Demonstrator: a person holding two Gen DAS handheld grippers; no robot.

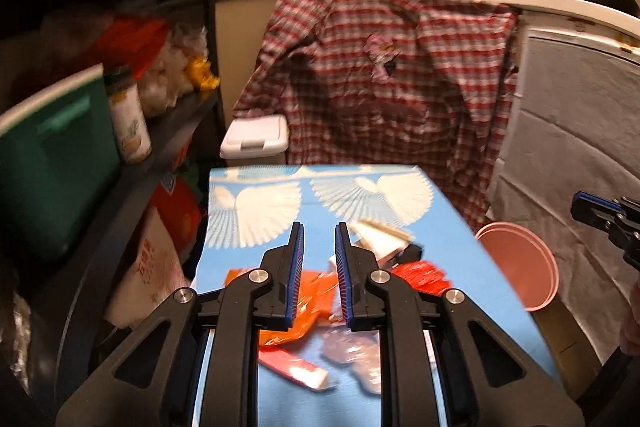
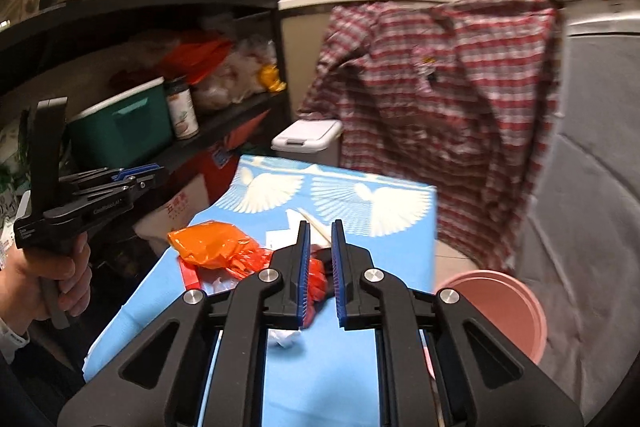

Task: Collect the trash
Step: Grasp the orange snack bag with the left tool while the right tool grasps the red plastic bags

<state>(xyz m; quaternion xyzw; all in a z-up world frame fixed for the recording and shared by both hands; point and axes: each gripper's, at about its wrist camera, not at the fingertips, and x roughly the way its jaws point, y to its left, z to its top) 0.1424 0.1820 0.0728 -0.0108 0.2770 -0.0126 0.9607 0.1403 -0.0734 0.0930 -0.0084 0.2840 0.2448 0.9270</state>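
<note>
Shelving (image 2: pixel 192 3) crowds the left; plaid cloth (image 1: pixel 392 75) hangs behind the blue-clothed table (image 1: pixel 452 239). Pink bucket (image 2: pixel 504 307) stands beside the table's right edge. Only the right view shows a hand (image 2: pixel 48 283) gripping the left gripper (image 1: pixel 319 231). Orange bag (image 2: pixel 212 243) and wrappers lie on the table below both narrow, empty-jawed grippers; right gripper (image 2: pixel 321 229) hovers over a red wrapper (image 2: pixel 318 275).

Warm dim indoor light, motion blur throughout, fisheye bending, dark corners.
</note>
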